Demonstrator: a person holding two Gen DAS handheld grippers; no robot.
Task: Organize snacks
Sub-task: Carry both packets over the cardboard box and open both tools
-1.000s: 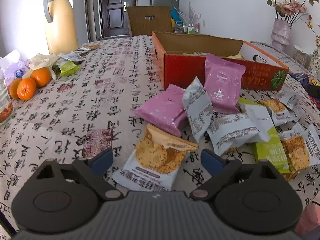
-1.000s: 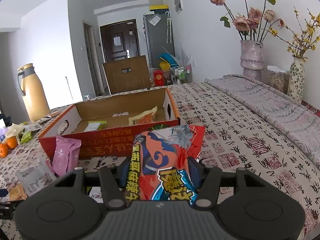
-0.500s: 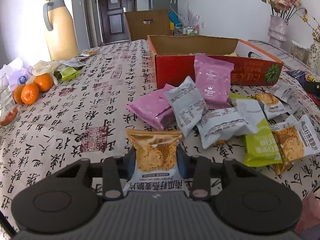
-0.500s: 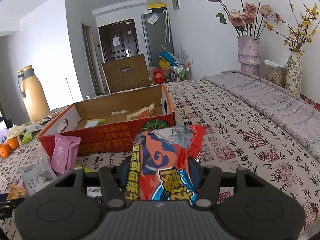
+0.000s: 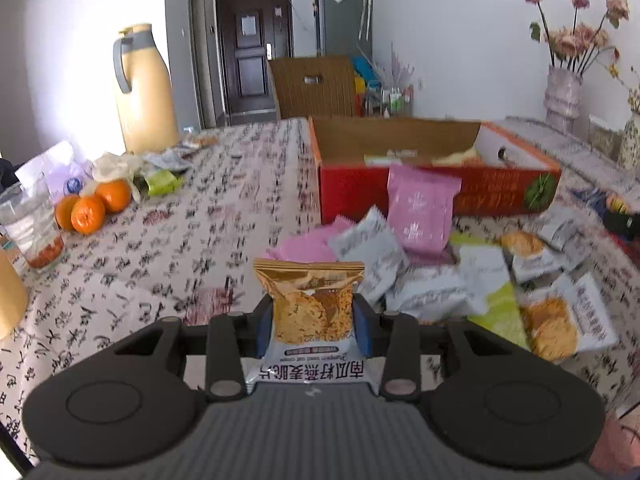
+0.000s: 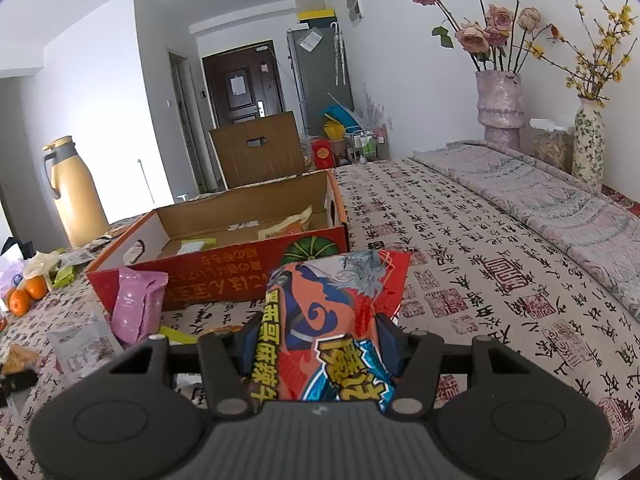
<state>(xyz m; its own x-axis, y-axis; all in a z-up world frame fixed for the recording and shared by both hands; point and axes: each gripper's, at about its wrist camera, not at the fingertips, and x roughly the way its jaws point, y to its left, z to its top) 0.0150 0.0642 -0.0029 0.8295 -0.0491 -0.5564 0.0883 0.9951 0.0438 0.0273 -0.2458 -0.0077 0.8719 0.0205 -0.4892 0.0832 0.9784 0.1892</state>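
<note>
The left gripper (image 5: 313,326) was clamped on an oat crisp packet (image 5: 310,308), its blue pads pressing both sides of the gold-topped pouch, which stood upright and clear of the calligraphy-print tablecloth (image 5: 168,248). The right gripper (image 6: 316,350) was closed tight on a red-and-blue spicy snack bag (image 6: 334,320), held lengthwise between its fingers and raised above the cloth. Ahead of both tools sat the open red cardboard box (image 5: 432,184), with a yellow-green sachet (image 6: 194,246) and an orange-and-yellow packet (image 6: 288,226) lying on its floor. A pink packet (image 5: 420,208) leaned upright against the box's red front wall. Just in front of it lay a loose heap of snacks on the cloth: a second pink pouch (image 5: 308,244) flat on the cloth, several grey-white packets (image 5: 370,248) overlapping one another, a lime-green packet (image 5: 500,312) and another oat crisp packet (image 5: 560,320) toward the right edge of the left wrist view. Well apart on the left side of the table stood a yellow thermos jug (image 5: 144,92), three oranges (image 5: 90,208) beside a glass (image 5: 32,228), and a small pile of wrappers. Vases of dried roses (image 6: 500,96) stood at the far right, against the white wall.
</note>
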